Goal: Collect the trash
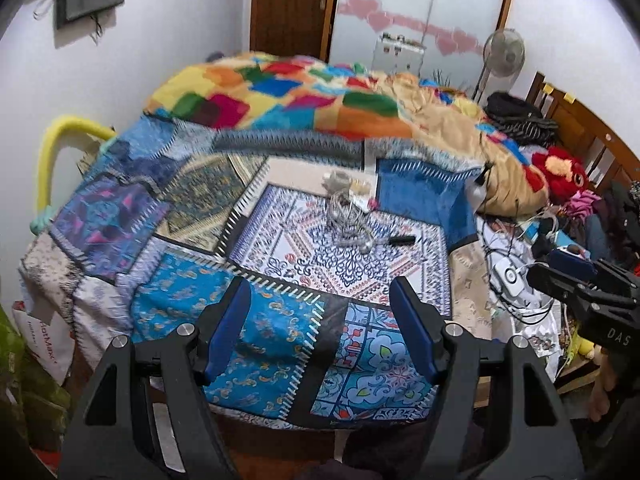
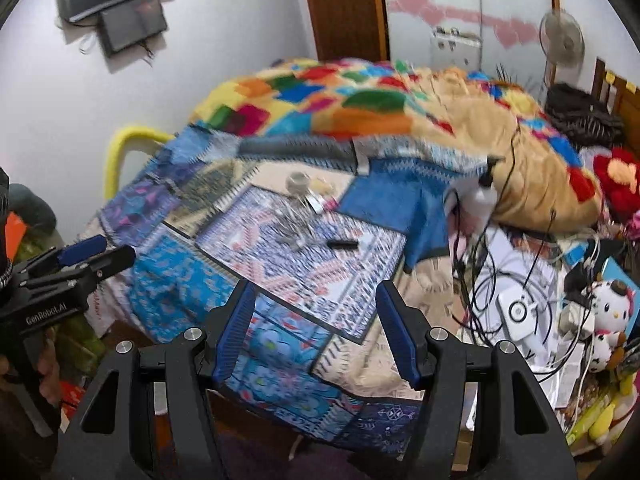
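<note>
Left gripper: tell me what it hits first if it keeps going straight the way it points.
Most likely the patchwork bedspread near the bed's front edge: the open, empty left gripper frames only that cloth. The crumpled clear wrapper lies farther up the bed. Depth is uncertain.

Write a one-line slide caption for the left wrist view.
Open left hand-held gripper above a blue patchwork bedspread, facing crumpled clear plastic trash beside a slim black marker pen.

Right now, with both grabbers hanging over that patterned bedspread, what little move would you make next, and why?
Probably ease the left gripper forward toward the crumpled clear wrapper in the middle of the patchwork bedspread. Both it and the right gripper are open and empty, and the wrapper lies ahead beside a black pen-like stick, out of reach.
</note>
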`<state>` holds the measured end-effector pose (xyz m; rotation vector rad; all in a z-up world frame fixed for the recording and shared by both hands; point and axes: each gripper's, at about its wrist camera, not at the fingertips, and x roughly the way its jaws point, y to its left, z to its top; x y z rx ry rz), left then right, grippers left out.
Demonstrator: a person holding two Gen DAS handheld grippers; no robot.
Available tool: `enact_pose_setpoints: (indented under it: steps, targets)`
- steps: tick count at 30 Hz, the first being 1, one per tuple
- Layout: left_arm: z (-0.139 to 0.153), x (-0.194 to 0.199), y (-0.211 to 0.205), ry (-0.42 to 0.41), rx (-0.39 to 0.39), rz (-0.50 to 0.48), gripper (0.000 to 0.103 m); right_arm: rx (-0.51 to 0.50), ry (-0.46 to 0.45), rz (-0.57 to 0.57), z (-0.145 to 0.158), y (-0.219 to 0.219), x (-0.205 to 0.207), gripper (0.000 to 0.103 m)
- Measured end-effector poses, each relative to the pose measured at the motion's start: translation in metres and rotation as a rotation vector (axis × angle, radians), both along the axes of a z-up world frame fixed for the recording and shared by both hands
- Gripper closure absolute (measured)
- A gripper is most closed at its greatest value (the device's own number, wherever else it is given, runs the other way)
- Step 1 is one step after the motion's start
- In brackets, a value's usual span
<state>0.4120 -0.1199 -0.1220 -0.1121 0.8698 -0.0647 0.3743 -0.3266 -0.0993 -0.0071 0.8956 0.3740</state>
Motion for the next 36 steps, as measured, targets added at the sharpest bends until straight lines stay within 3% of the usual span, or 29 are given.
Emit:
enact_pose_setpoints:
  steps: [5, 14, 22, 28, 31, 33, 36]
  targets:
    - [-0.045, 0.047, -0.002, 0.101, -0.05, -0.012, 0.032, -0.026, 0.08, -0.018, -0.036, -0.004, 0.032, 0.044]
    - [-0.104, 0.102, -0.013, 0.19, -0.049, -0.044, 0.032, -0.101, 0.14, 0.031, -0.086, 0.011, 0.101, 0.044]
    - [-0.119, 0.134, -0.01, 0.184, -0.057, -0.039, 0.032, -0.218, 0.092, 0.184, -0.118, 0.049, 0.141, 0.044]
    - [-0.124, 0.165, -0.006, 0.198, -0.174, -0.037, 0.032, -0.253, 0.095, 0.242, -0.136, 0.064, 0.15, 0.044]
    - [-0.129, 0.184, -0.011, 0.2, -0.175, -0.045, 0.032, -0.234, 0.108, 0.257, -0.141, 0.064, 0.149, 0.054]
    - [-0.134, 0.198, -0.017, 0.206, -0.169, -0.043, 0.032, -0.234, 0.098, 0.275, -0.138, 0.061, 0.143, 0.067]
    - [-0.142, 0.213, -0.019, 0.208, -0.174, -0.034, 0.034, -0.228, 0.103, 0.298, -0.136, 0.055, 0.135, 0.078]
